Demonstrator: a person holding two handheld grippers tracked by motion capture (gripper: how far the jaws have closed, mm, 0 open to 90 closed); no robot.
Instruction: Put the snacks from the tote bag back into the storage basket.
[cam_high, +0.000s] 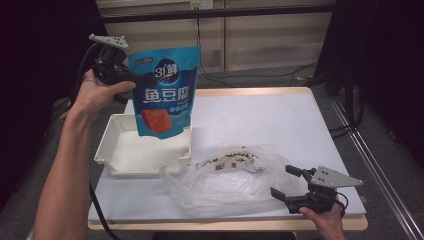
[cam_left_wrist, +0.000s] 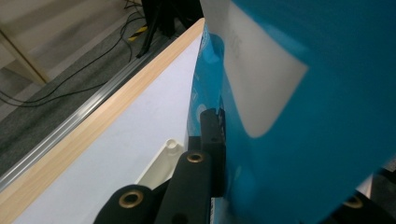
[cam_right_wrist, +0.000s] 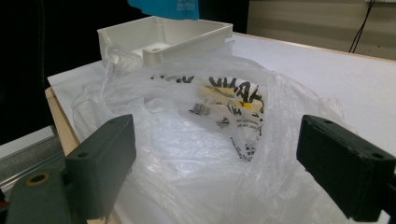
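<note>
A blue snack pouch (cam_high: 164, 90) printed with white characters and a red square hangs in the air above a white plastic tray (cam_high: 116, 150), pinched by its upper left edge in the left gripper (cam_high: 131, 76), whose jaws are closed flat on the film; the left gripper view shows one black jaw pressed against the pouch's glossy blue side. The pouch is already lifted clear of the crumpled clear plastic bag (cam_high: 232, 177) that lies at the near edge of the table, and by the look of it what is left is to lower it into the tray, which stands bare beneath it. The right gripper (cam_high: 289, 185) rests low at the bag's right end, its jaws spread wide and gripping nothing, with the bag's rumpled film and black lettering lying between and just beyond them in the right gripper view. The work goes on at a white-topped table (cam_high: 260, 120) with a pale wooden rim. Around it are a grey carpeted floor crossed by black cables (cam_high: 260, 75), a metal rail (cam_high: 372, 165) along the right side, light wood panelling at the back and dark curtains to either side.
</note>
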